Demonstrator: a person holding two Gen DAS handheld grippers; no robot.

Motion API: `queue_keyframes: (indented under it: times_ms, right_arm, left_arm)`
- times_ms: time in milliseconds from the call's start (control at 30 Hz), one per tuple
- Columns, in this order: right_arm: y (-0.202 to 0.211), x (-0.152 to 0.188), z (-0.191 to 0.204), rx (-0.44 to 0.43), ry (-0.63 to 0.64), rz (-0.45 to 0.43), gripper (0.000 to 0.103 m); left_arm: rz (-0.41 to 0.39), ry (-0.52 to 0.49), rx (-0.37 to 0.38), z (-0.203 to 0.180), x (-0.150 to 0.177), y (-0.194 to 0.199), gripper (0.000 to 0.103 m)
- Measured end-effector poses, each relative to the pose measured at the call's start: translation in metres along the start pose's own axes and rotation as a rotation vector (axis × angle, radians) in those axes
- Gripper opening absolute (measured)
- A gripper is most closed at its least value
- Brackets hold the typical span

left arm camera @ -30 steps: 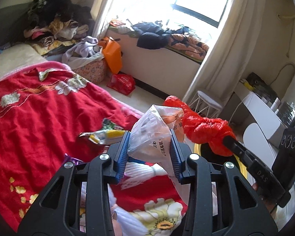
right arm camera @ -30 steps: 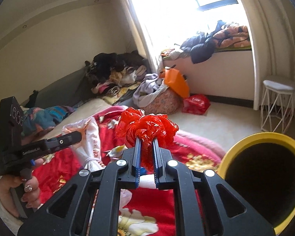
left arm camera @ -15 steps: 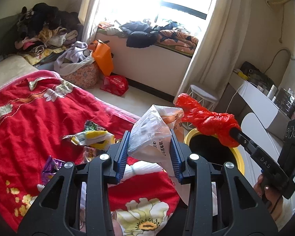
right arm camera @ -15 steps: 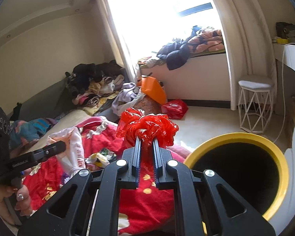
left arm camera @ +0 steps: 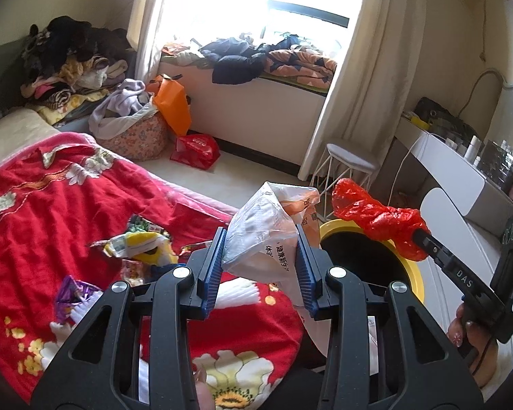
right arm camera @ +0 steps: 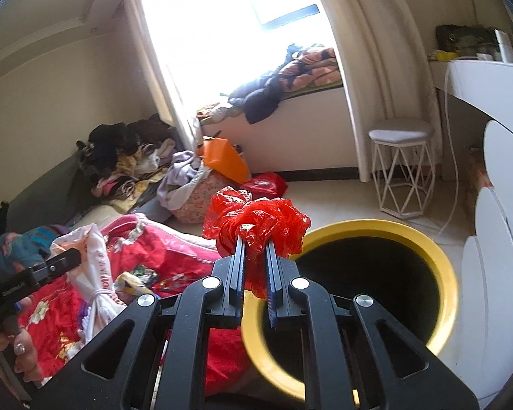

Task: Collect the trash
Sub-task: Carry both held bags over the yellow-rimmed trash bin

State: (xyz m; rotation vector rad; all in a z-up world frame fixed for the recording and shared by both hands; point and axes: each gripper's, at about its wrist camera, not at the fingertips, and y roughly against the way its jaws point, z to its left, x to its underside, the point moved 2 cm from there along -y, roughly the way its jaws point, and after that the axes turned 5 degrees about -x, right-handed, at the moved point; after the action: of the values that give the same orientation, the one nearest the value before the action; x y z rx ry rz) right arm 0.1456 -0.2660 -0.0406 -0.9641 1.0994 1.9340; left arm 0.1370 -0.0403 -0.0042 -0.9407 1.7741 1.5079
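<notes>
Bin: a round bin (right arm camera: 441,259) with a yellow rim and dark interior stands on the floor at the foot of the bed (left arm camera: 51,205); no contents can be made out inside.
Left gripper (left arm camera: 261,256): jaws clenched on a white plastic bag (left arm camera: 260,235) with printed text, which bulges up between the blue pads (left arm camera: 213,263); the bag sits above the bed edge, just left of the bin.
Right gripper (right arm camera: 254,256): jaws nearly closed, grasping a crumpled red plastic bag (right arm camera: 256,225); the bag flares out past the tips, over the near left rim of the bin.
Loose trash: a yellow wrapper (left arm camera: 143,244) and a purple wrapper (left arm camera: 73,290) lie on the red floral blanket (left arm camera: 44,225), left of the left gripper and apart from it.
Floral basket (left arm camera: 133,133): on the far floor, filled with clothing; an orange bag (left arm camera: 171,106) leans beside it, and a red bag (left arm camera: 196,147) lies on the floor next to it.
Left view only: purple wrapper; a vanity table (left arm camera: 461,171) at right carrying bottles.
Right view only: most of the bin mouth; the left gripper's handle held in a hand (right arm camera: 20,358).
Both views: white wire stool (right arm camera: 402,171) near the curtain; clothes on the window ledge (left arm camera: 273,58).
</notes>
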Motion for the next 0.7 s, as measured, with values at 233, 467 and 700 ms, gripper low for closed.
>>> queue_keyframes:
  times_ms: [233, 467, 700]
  right_arm:
    - [0.007, 0.003, -0.023, 0.055, -0.063, 0.008, 0.010]
    - [0.012, 0.005, -0.044, 0.093, -0.113, 0.014, 0.010]
    - [0.012, 0.009, -0.065, 0.145, -0.159, 0.039, 0.010]
  left_arm:
    - [0.014, -0.028, 0.002, -0.020, 0.002, -0.011, 0.032]
    - [0.030, -0.069, 0.001, -0.043, 0.004, -0.025, 0.032]
    - [0.056, -0.091, -0.007, -0.064, 0.007, -0.047, 0.032]
